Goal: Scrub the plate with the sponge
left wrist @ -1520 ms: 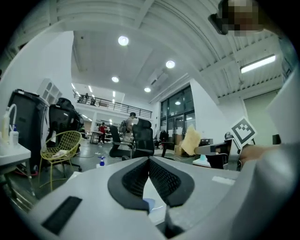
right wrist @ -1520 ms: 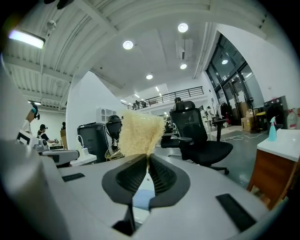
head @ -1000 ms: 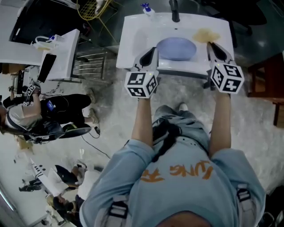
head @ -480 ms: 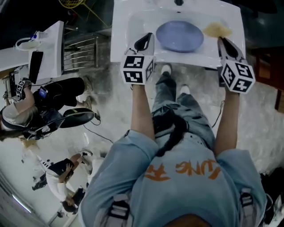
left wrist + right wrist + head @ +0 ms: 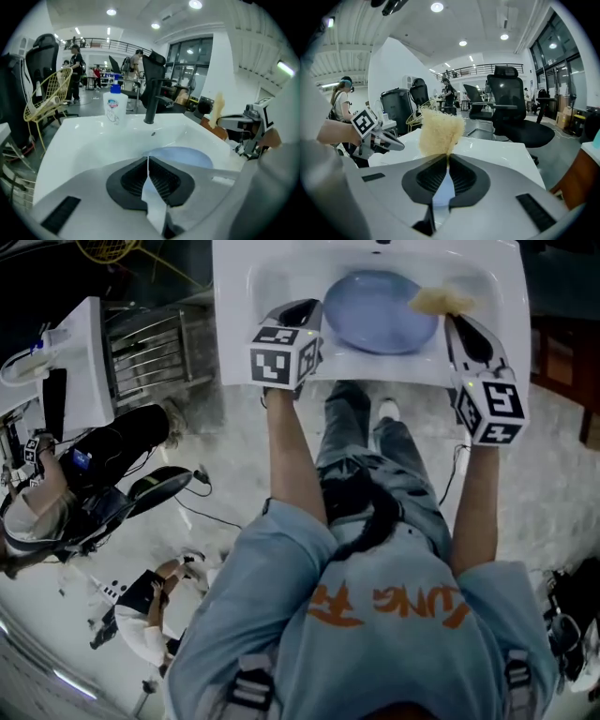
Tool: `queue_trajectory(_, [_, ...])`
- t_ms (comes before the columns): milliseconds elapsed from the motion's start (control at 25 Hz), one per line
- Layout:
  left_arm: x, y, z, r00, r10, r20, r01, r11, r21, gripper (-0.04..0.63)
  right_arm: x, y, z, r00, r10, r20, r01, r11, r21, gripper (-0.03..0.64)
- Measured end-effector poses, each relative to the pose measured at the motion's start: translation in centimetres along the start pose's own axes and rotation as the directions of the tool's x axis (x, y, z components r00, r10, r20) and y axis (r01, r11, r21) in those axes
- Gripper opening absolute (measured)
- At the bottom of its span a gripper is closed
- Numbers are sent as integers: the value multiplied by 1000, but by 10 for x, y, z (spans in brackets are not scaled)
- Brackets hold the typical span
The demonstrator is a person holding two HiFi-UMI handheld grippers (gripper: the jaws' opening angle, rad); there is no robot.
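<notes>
Both claws now sit closer over the one white sink (image 5: 234,296) than a second ago, with one blue plate (image 5: 380,310) in its basin. The left claw (image 5: 298,310) is closed and empty beside the plate's left. The right claw (image 5: 452,322) is clamped on the one sponge (image 5: 439,301) by the plate's right rim, with one faucet (image 5: 152,103), one soap bottle (image 5: 115,107) and office chairs (image 5: 511,108) beyond.

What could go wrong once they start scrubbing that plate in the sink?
1. The right gripper pinches the sponge only by its edge; scrubbing could pull it loose.
2. The plate lies in the sink, and the left gripper is shut and empty, so nothing steadies it; it might slide.
</notes>
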State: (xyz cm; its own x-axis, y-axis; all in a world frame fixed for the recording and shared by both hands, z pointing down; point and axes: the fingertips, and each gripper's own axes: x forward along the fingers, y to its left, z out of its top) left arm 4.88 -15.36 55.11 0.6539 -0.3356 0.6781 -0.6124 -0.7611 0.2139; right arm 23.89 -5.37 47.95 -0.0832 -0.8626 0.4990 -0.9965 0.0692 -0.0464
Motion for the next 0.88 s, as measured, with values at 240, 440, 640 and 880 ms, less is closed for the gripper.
queue_trajectory(240, [49, 10, -29, 983, -102, -150, 107, 994, 19, 110, 12, 7, -27, 997, -23, -77, 22, 1000, -11, 18])
queue_trajectory(440, [70, 19, -42, 965, -142, -222, 138, 990, -34, 153, 13, -1, -36, 993, -65, -103, 65, 998, -5, 18])
queue_trajectory(640, [87, 22, -60, 913, -229, -337, 183, 969, -165, 163, 19, -2, -36, 989, -87, -123, 88, 996, 0, 18])
queue_trajectory(880, [97, 9, -81, 789, -393, -472, 243, 905, -348, 158, 27, -1, -31, 985, -106, -133, 105, 994, -12, 18])
